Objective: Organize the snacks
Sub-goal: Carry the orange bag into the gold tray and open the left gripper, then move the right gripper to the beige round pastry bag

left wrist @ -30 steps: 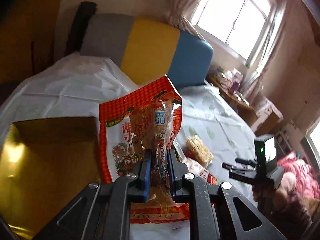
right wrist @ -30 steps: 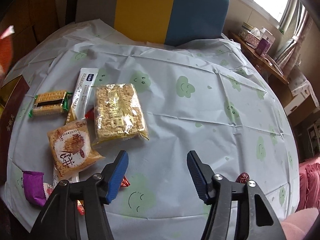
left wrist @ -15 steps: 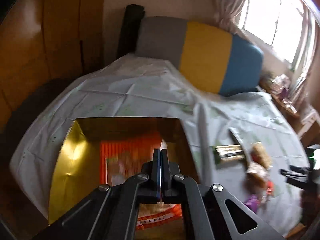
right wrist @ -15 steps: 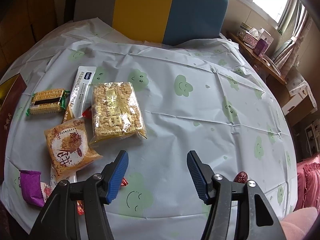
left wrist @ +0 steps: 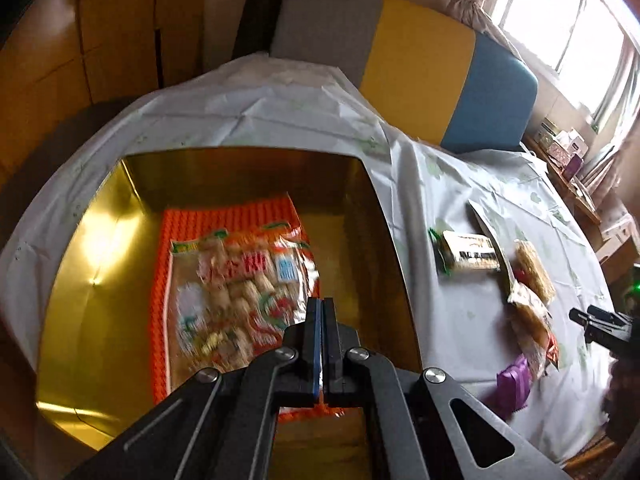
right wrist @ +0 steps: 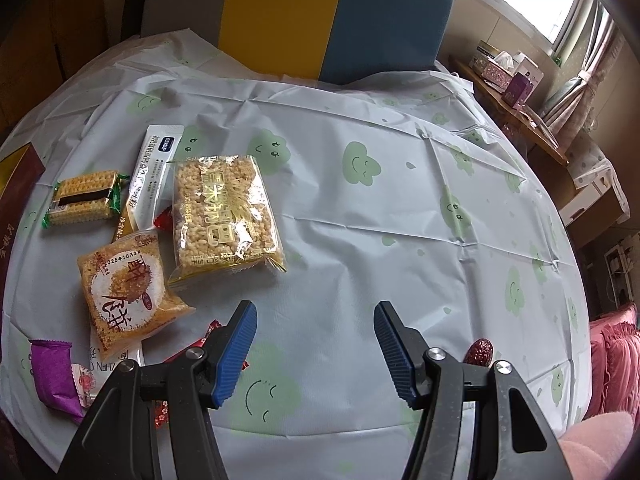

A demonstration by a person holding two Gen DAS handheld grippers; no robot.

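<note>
The orange snack bag is lying inside the gold box, stowed; left gripper jaws are pressed together empty, right gripper jaws waiting apart near remaining snacks.

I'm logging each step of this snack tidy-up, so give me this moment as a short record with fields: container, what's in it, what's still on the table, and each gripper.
container: gold-lined box, open, on the table
in the box: one orange snack bag, lying flat
on the tablecloth: rice crisp pack, round cake pack, cracker pack, white sachet, purple wrapper, red date
left gripper: shut, empty, over the box
right gripper: open, empty, above the table
</note>
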